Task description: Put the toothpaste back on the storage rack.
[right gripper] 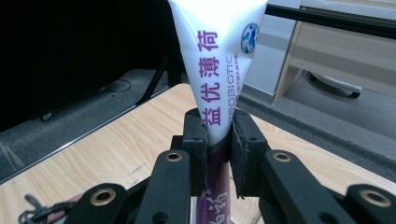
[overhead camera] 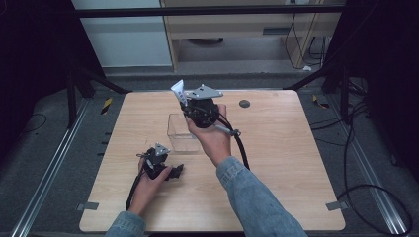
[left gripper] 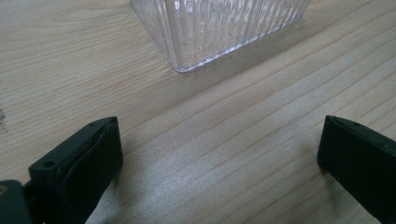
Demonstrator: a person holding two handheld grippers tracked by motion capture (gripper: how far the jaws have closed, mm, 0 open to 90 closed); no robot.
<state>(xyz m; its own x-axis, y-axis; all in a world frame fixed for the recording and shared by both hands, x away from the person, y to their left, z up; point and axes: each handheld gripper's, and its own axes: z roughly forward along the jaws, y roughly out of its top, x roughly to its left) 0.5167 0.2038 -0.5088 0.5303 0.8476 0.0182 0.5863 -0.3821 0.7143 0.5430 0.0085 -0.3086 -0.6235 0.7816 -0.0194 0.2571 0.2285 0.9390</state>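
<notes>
A white and purple tube (right gripper: pixel 215 70) with printed characters stands between the pads of my right gripper (right gripper: pixel 218 135), which is shut on it. In the high view the right gripper (overhead camera: pixel 187 109) is held up above the far rim of a clear ribbed plastic box (overhead camera: pixel 181 132), and the tube (overhead camera: pixel 178 92) sticks up and away from it. My left gripper (overhead camera: pixel 174 171) rests low on the table near the front left, with its jaws wide open and nothing between them. Its own view shows the box corner (left gripper: pixel 205 28) just ahead of the open left gripper (left gripper: pixel 219 149).
The wooden table (overhead camera: pixel 276 148) has a small dark round mark (overhead camera: pixel 244 103) at its far right. Black frame legs and cables lie on the floor around it. A cabinet stands beyond the far edge.
</notes>
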